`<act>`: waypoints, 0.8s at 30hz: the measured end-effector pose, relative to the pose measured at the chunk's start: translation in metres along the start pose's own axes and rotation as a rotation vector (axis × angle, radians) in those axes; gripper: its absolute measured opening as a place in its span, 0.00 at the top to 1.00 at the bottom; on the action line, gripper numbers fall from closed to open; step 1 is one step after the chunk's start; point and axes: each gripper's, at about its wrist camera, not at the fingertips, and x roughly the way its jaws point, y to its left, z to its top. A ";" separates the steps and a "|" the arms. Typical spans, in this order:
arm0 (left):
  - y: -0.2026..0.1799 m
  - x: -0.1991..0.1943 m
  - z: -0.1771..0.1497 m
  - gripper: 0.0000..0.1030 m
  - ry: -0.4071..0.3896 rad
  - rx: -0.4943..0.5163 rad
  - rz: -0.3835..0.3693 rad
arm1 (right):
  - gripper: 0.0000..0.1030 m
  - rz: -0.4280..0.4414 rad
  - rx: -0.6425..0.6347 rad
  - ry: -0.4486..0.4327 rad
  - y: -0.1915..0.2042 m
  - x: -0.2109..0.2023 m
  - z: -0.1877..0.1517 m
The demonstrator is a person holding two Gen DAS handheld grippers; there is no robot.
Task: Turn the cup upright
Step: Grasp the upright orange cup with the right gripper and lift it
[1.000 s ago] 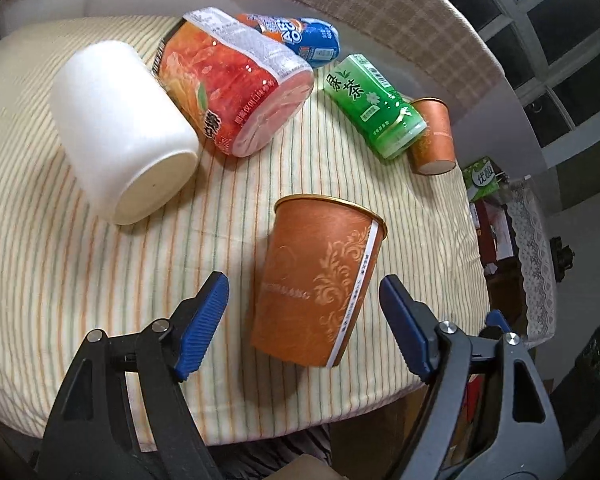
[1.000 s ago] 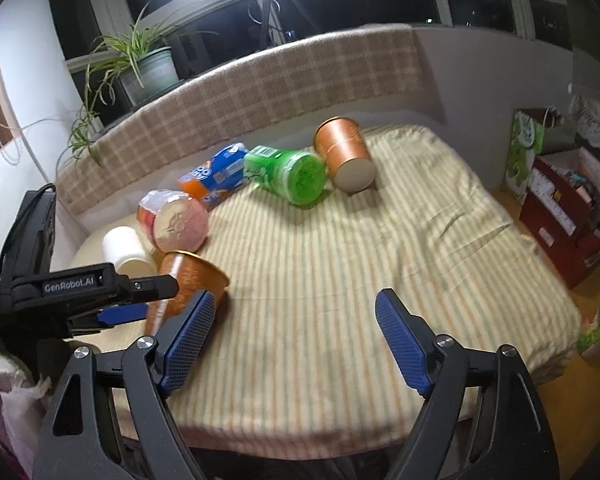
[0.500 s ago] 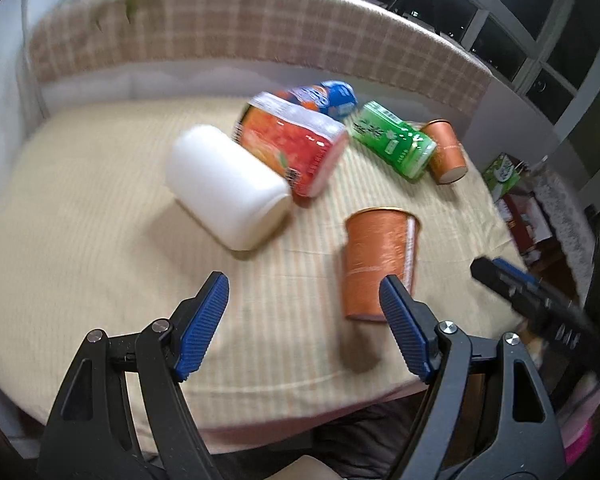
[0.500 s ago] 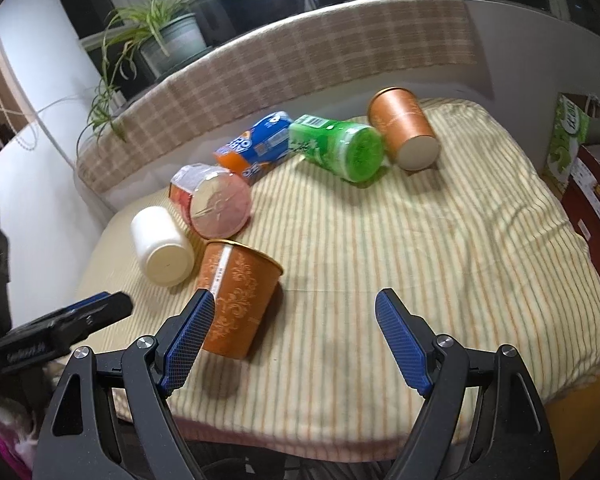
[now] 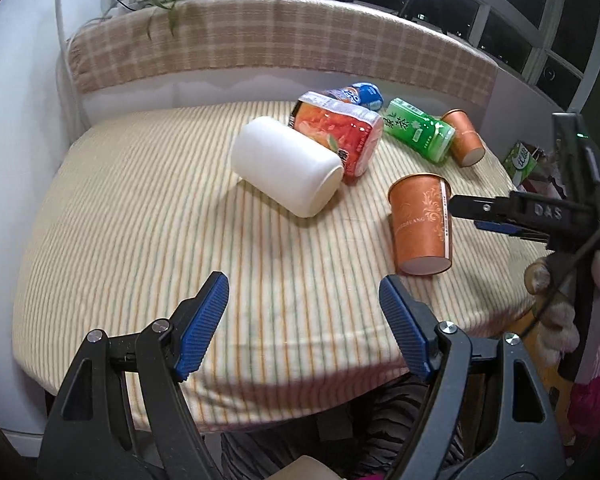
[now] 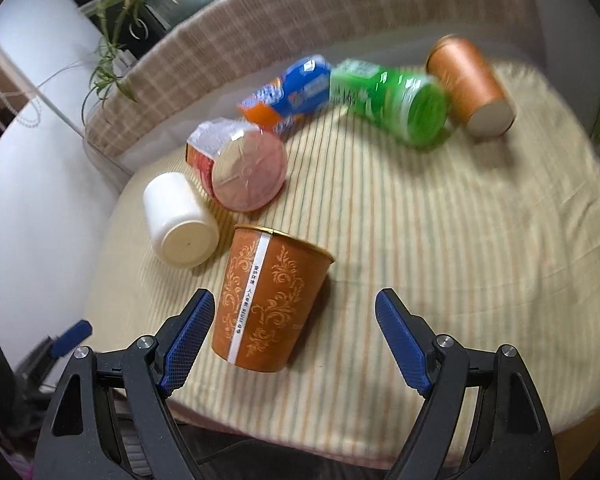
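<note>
An orange paper cup with a scroll pattern [image 5: 420, 222] stands upright on the striped tablecloth, rim up; it also shows in the right wrist view [image 6: 266, 300]. My right gripper [image 6: 290, 338] is open, with the cup between and just beyond its blue pads, nearer the left pad. It shows in the left wrist view, at the right beside the cup [image 5: 496, 216]. My left gripper [image 5: 304, 324] is open and empty, near the table's front edge, apart from the cup.
A white cup [image 5: 286, 166], a red-orange cup [image 5: 336, 134], a blue packet [image 5: 358, 94], a green cup [image 5: 418, 128] and a second orange cup [image 5: 464, 136] lie on their sides behind. A plaid backrest [image 5: 276, 40] rims the table [image 5: 140, 220].
My left gripper has pulled back from the orange cup, which now stands free. My right gripper has moved in close so the cup sits between its fingers.
</note>
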 end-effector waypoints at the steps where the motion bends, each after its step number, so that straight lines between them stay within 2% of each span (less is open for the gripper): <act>1: 0.001 -0.002 0.000 0.22 -0.007 -0.003 0.000 | 0.20 0.008 0.015 0.017 -0.002 0.004 0.002; 12: 0.005 0.003 0.000 0.22 0.009 -0.030 -0.025 | 0.20 0.056 0.097 0.134 -0.009 0.037 0.019; 24: 0.012 0.005 0.001 0.22 0.005 -0.051 -0.028 | 0.20 0.059 0.062 0.190 0.012 0.049 0.028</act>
